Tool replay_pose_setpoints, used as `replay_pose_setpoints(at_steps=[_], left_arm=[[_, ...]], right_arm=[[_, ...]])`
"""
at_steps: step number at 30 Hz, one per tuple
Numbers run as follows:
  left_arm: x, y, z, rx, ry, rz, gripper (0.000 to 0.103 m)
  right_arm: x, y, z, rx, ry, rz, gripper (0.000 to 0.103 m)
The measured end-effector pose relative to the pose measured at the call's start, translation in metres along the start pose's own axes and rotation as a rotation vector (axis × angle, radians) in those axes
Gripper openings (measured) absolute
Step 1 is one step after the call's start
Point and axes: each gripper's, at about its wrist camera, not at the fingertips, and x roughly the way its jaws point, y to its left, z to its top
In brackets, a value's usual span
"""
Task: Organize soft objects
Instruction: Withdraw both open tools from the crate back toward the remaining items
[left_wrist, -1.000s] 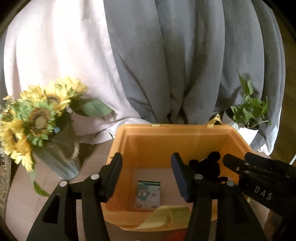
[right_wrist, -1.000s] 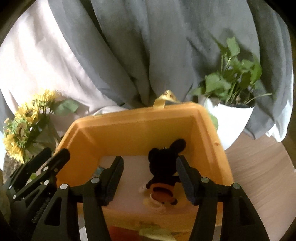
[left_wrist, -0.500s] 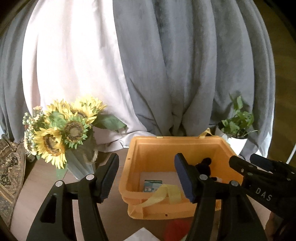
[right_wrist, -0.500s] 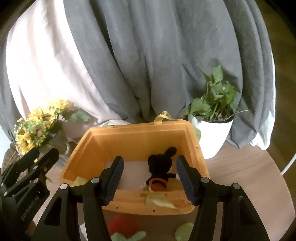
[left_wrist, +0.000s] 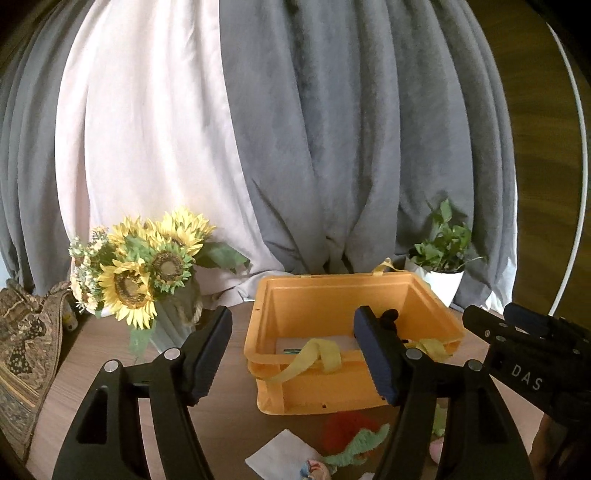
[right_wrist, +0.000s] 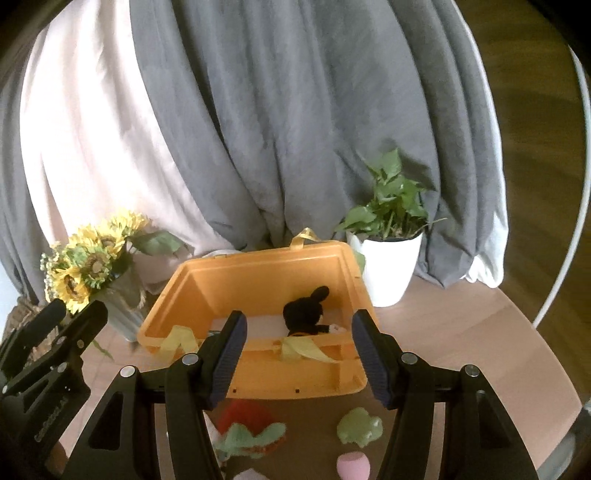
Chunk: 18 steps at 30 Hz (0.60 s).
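Tools hover empty before the orange bin (right_wrist: 258, 380) (black plush (right_wrist: 304, 314) inside): left tool (left_wrist: 291, 354) spreading wider, right tool (right_wrist: 295, 354) released.

Orange bin (right_wrist: 258, 380): smooth moulded plastic with a slight sheen, fitted with yellow woven-fabric straps (left_wrist: 317, 354). Black plush mouse (right_wrist: 304, 312) inside the bin: matt, fuzzy cloth. Red-and-green toy (right_wrist: 251, 430), near: knitted, rough yarn. Counter (right_wrist: 461, 343): matt wood-grain surface. Curtains (left_wrist: 351, 129), far: soft grey cloth, beside a paler smooth cloth. Plant pot (right_wrist: 388, 269), right: smooth white, glossy. Gripper pads (right_wrist: 369, 358): ribbed, matt dark blue.
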Motion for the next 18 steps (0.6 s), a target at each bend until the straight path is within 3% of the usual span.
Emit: replay_pose_setpoints(at_steps=[18], left_arm=[[-0.061,-0.029,-0.014,0.001,-0.062,0.067,0.073]], right_arm=[[-0.048,-0.021,-0.014,-0.008,-0.050,0.052,0.061]])
